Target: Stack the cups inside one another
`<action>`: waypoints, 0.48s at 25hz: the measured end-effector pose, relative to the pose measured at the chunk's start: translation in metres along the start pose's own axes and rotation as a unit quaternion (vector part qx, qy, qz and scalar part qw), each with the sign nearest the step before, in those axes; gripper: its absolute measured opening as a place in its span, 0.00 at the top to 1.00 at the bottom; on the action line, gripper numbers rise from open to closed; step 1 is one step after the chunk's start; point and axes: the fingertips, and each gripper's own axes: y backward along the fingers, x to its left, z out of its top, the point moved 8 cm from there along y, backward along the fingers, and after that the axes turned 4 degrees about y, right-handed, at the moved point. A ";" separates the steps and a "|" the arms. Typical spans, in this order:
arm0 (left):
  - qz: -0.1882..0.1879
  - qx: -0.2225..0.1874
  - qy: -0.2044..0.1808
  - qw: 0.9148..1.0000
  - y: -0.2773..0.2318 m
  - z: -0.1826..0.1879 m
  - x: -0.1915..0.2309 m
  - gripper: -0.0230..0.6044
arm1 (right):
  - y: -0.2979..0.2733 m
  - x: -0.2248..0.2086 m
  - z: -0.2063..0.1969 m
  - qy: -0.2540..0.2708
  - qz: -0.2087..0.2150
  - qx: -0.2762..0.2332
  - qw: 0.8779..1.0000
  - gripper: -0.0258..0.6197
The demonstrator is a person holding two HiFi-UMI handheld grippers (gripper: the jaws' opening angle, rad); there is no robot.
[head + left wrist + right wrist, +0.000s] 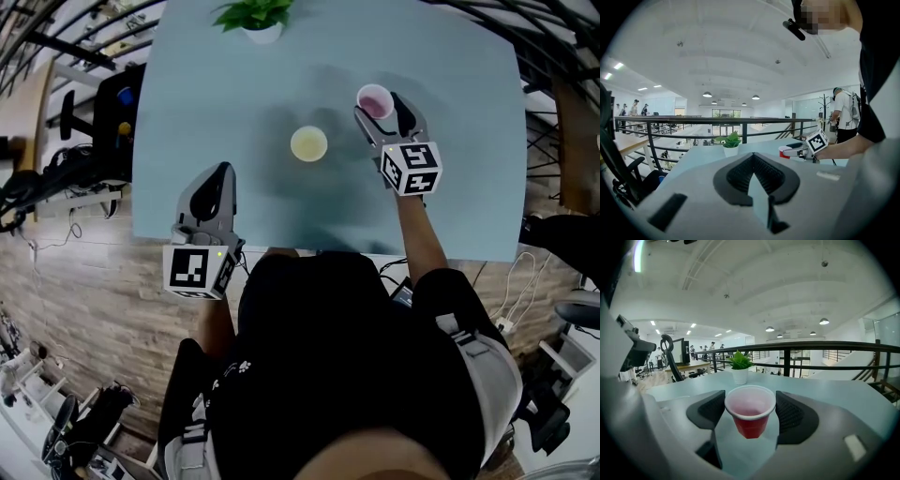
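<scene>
A red cup (375,100) with a white rim stands upright between the fingers of my right gripper (377,105) at the table's far right. In the right gripper view both dark pads (791,414) press the sides of the red cup (750,416), so my right gripper (750,420) is shut on it. A yellow cup (309,143) stands alone, mouth up, in the middle of the table, left of the red one. My left gripper (221,176) hovers near the table's front edge, left of and nearer than the yellow cup. The jaws of my left gripper (754,174) meet with nothing between them.
The light blue table (450,187) carries a small potted plant (255,17) at its far edge. A dark office chair (94,112) sits off the table's left side. A railing (797,347) runs behind the table, and a person (843,115) stands to the right.
</scene>
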 end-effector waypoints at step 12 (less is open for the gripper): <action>-0.008 -0.025 0.008 1.000 0.018 -0.001 0.001 0.98 | 0.024 0.050 0.030 0.012 0.045 -0.031 0.998 0.43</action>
